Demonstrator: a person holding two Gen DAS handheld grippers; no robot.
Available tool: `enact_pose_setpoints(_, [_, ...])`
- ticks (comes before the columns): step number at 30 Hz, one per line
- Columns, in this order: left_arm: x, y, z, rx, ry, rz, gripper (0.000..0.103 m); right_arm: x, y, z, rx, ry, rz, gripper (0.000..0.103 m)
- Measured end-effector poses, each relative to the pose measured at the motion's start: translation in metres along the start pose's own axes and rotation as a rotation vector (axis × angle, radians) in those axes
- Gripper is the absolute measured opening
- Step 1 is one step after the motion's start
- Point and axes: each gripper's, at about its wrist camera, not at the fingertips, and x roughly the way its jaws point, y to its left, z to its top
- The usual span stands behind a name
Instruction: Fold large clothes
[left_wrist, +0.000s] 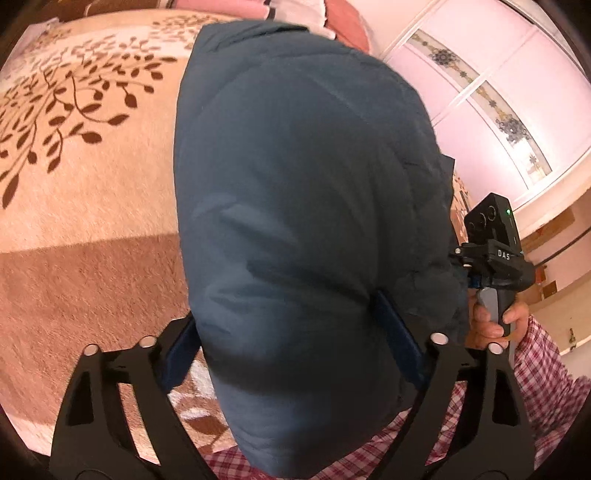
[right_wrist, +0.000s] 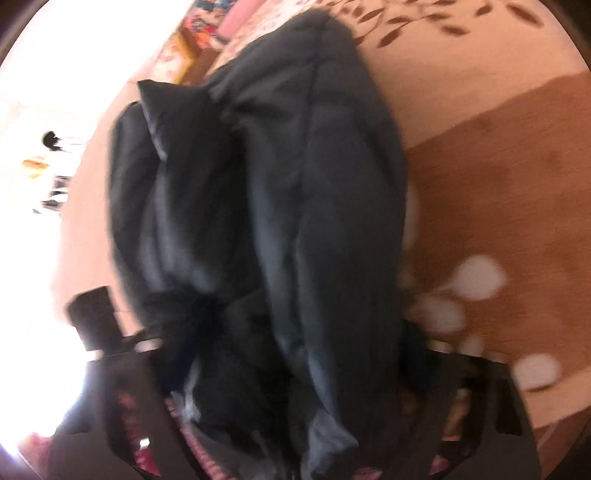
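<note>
Left tongs wide around padded jacket, right tongs blurred, apparently likewise

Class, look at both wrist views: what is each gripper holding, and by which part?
Both hold the dark blue padded garment. The left gripper clamps a thick folded bulge; the right gripper grips bunched folds, the exact part blurred.
</note>
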Motion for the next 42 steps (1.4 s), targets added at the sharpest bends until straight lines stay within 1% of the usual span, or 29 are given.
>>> enact_pose_setpoints(1, [-0.002, 0.0, 0.0, 0.004, -0.01, 0.001, 0.08, 0.001, 0.003, -0.001, -0.012, -0.001, 0.006, 0.065])
enact_pose_setpoints(3, [-0.007, 0.002, 0.002, 0.015, -0.037, 0.014, 0.078, 0.001, 0.013, -0.003, -0.059, -0.008, 0.013, 0.062])
enact_pose_setpoints(6, [-0.02, 0.01, 0.01, 0.047, -0.101, 0.064, 0.077, 0.005, 0.026, -0.004, -0.09, -0.025, 0.039, 0.058])
enact_pose_setpoints(8, [-0.028, 0.021, 0.02, 0.047, -0.129, 0.089, 0.076, 0.013, 0.037, -0.004, -0.102, -0.033, 0.052, 0.058])
enact_pose_setpoints(10, [-0.036, 0.035, 0.031, 0.027, -0.153, 0.114, 0.076, 0.021, 0.045, -0.002, -0.113, -0.036, 0.054, 0.057])
enact_pose_setpoints(13, [-0.046, 0.057, 0.039, -0.013, -0.19, 0.157, 0.076, 0.044, 0.068, 0.012, -0.139, -0.033, 0.055, 0.057])
enact_pose_setpoints(16, [-0.059, 0.087, 0.045, -0.057, -0.221, 0.188, 0.076, 0.074, 0.1, 0.029, -0.196, -0.008, 0.037, 0.057])
enact_pose_setpoints(20, [-0.068, 0.124, 0.051, -0.096, -0.252, 0.232, 0.076, 0.1, 0.132, 0.034, -0.262, 0.016, 0.003, 0.057])
enact_pose_setpoints(23, [-0.07, 0.138, 0.044, -0.109, -0.256, 0.234, 0.076, 0.115, 0.148, 0.032, -0.291, 0.021, -0.02, 0.057])
enact_pose_setpoints(25, [-0.068, 0.137, 0.04, -0.107, -0.266, 0.235, 0.079, 0.114, 0.146, 0.031, -0.284, 0.018, -0.025, 0.058])
enact_pose_setpoints(26, [-0.067, 0.138, 0.039, -0.104, -0.272, 0.246, 0.083, 0.106, 0.139, 0.027, -0.28, 0.016, -0.022, 0.059])
enact_pose_setpoints(27, [-0.067, 0.137, 0.039, -0.103, -0.279, 0.257, 0.085, 0.1, 0.132, 0.023, -0.268, 0.015, -0.018, 0.062])
enact_pose_setpoints(31, [-0.073, 0.13, 0.035, -0.093, -0.304, 0.299, 0.088, 0.084, 0.101, 0.034, -0.188, 0.006, -0.027, 0.078])
enact_pose_setpoints(33, [-0.076, 0.129, 0.035, -0.095, -0.31, 0.312, 0.089, 0.076, 0.098, 0.032, -0.172, -0.004, -0.056, 0.082])
enact_pose_setpoints(36, [-0.083, 0.126, 0.031, -0.108, -0.322, 0.322, 0.089, 0.06, 0.103, 0.025, -0.186, -0.023, -0.098, 0.082])
enact_pose_setpoints(37, [-0.087, 0.125, 0.028, -0.117, -0.327, 0.322, 0.089, 0.057, 0.112, 0.024, -0.198, -0.037, -0.111, 0.082])
enact_pose_setpoints(40, [-0.096, 0.121, 0.02, -0.134, -0.338, 0.326, 0.089, 0.033, 0.119, 0.01, -0.228, -0.088, -0.15, 0.082])
enact_pose_setpoints(42, [-0.103, 0.117, 0.014, -0.142, -0.349, 0.329, 0.089, 0.014, 0.126, -0.007, -0.245, -0.127, -0.177, 0.082])
